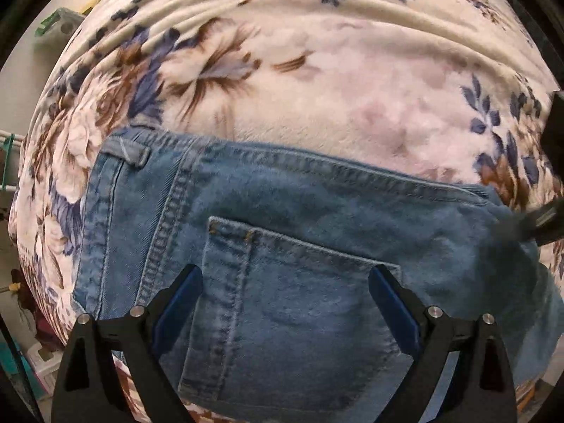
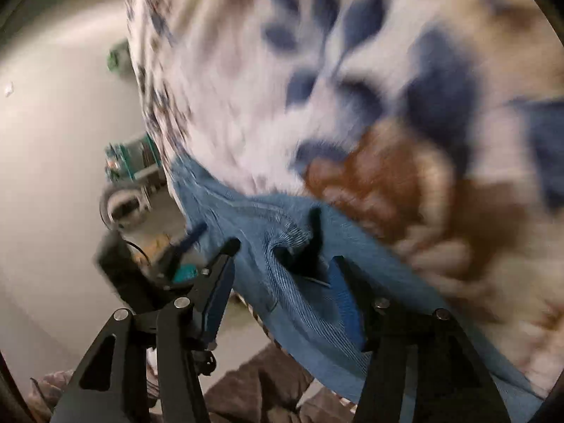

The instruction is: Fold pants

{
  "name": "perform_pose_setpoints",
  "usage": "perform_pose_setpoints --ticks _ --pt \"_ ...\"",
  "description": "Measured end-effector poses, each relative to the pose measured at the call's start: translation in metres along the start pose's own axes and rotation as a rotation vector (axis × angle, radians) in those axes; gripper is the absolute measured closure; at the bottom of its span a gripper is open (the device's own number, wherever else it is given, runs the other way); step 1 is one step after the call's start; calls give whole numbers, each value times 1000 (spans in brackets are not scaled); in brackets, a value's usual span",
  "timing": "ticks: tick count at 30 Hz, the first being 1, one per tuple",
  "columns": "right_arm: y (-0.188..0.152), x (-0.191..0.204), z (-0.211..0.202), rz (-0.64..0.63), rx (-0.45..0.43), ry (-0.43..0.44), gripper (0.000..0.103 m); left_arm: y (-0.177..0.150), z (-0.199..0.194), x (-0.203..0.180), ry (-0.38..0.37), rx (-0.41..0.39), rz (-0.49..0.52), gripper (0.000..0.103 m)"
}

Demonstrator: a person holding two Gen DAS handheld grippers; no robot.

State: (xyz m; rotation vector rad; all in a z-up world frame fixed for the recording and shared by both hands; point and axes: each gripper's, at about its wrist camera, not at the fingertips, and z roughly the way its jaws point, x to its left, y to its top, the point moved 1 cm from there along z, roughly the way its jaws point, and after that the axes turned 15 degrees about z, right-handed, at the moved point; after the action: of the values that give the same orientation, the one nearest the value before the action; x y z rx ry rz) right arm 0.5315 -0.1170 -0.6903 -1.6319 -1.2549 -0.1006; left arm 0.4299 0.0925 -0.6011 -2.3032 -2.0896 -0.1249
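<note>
Left gripper [image 1: 285, 275]: points down over the jeans [image 1: 299, 218], its two fingers spread wide with blue pads [image 1: 179, 303] facing inward. Nothing is pinched between them; the back pocket [image 1: 282, 317] lies flat in the gap, under the tips. Whether the tips touch the denim cannot be determined.

Right gripper [image 2: 282, 257]: the two black fingers stand apart with a bunched fold of the jeans [image 2: 310, 303] between them. The left-hand pad [image 2: 216, 303] shows clear of the cloth; the other finger is partly covered by denim. Motion blur prevents confirming that the pads press on the fabric, so grip state cannot be told.

Position of task item: one pair of blue jeans, lying on a floral blanket [image 1: 317, 70], waistband edge towards the far side of the left wrist view, one belt loop [image 1: 128, 153] visible at the upper left corner of the garment.

Obscured or unclear: the legs of the jeans run out of frame below. In the left wrist view a dark blurred shape [image 1: 528, 222], probably the right gripper, meets the garment's right edge. The right wrist view is heavily blurred; the blanket pattern [image 2: 352, 88] is smeared. Beyond the blanket edge, a pale floor [image 2: 53, 141] and cluttered items are too indistinct to identify.

Count: two grippers, one pair of jeans, one back pocket visible, one blanket
</note>
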Motion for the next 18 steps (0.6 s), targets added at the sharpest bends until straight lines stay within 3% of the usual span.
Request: perform_pose_setpoints --ticks 1,3,6,8,11,12,13,15,18 --pt "1 1 9 5 9 -15 95 1 1 -2 2 2 10 6" --pt "2 6 9 29 -33 -4 95 -1 4 -4 8 11 23 6" --pt "-9 -7 -19 72 -114 180 97 -6 9 -4 -2 22 5 6" --pt "-17 -18 -31 81 -119 291 97 -11 9 0 -22 27 -20 6" --pt "-9 -22 -16 115 -78 263 95 -19 2 0 -27 11 -25 6" --pt "-4 -21 -12 116 -42 261 85 -18 -3 1 -21 -6 -15 6" --pt "2 -17 -4 111 -10 264 67 -15 -8 0 -12 -25 -1 6" --pt "16 -4 13 85 9 262 48 -6 -17 -1 15 -60 36 6" --pt "27 15 36 68 -9 195 44 9 -17 9 -51 -46 -6 6"
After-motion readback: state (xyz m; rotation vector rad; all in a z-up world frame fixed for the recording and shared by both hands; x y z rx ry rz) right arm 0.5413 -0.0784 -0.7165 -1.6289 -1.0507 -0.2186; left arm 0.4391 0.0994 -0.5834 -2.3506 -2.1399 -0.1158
